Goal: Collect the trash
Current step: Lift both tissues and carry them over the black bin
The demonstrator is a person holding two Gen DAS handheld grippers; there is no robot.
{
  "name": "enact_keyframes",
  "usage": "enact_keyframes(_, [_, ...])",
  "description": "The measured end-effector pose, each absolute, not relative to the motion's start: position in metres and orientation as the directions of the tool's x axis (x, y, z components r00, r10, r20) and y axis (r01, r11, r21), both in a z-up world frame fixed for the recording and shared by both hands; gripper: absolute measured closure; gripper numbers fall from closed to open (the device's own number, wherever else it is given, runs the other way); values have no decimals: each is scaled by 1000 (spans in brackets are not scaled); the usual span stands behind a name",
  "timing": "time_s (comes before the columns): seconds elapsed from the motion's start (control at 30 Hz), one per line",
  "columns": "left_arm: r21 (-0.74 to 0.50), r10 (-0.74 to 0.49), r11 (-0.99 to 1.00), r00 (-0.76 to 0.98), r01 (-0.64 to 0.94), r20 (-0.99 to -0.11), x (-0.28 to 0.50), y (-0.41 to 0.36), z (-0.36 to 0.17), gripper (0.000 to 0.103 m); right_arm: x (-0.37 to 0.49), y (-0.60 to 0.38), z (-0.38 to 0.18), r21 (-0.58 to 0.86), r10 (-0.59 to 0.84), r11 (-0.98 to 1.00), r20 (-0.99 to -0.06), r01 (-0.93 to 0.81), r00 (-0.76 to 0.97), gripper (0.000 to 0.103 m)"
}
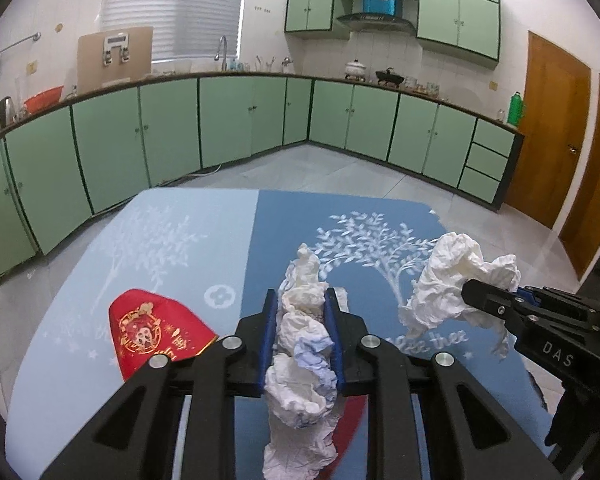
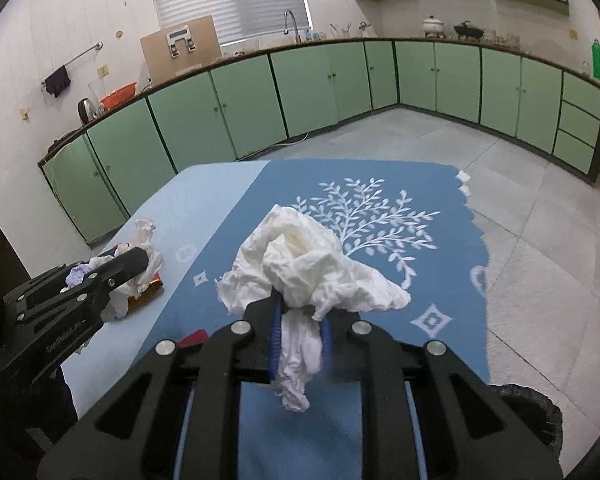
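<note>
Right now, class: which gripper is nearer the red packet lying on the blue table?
Left. The left gripper, shut on a crumpled tissue wad, hangs right over the red packet. The right gripper, holding another tissue, is farther off to the side.

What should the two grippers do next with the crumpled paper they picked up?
Probably carry both wads to a bin. The left gripper pinches a crumpled tissue, the right gripper another white wad, both above the blue tablecloth. No bin clearly shows.
</note>
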State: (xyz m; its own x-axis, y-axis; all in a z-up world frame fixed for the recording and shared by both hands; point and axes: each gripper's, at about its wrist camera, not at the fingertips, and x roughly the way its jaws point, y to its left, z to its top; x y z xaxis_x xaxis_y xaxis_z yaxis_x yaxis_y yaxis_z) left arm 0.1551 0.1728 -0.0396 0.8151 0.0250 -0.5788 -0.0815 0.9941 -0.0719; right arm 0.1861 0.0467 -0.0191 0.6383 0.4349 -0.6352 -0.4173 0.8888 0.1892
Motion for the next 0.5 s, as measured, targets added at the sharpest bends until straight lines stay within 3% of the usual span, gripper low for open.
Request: enact_keyframes(0.5, [-92,-77,995,851,33,-520,129,123,-12,80,136,-7,17,173,401,912,-569,-373,718,88])
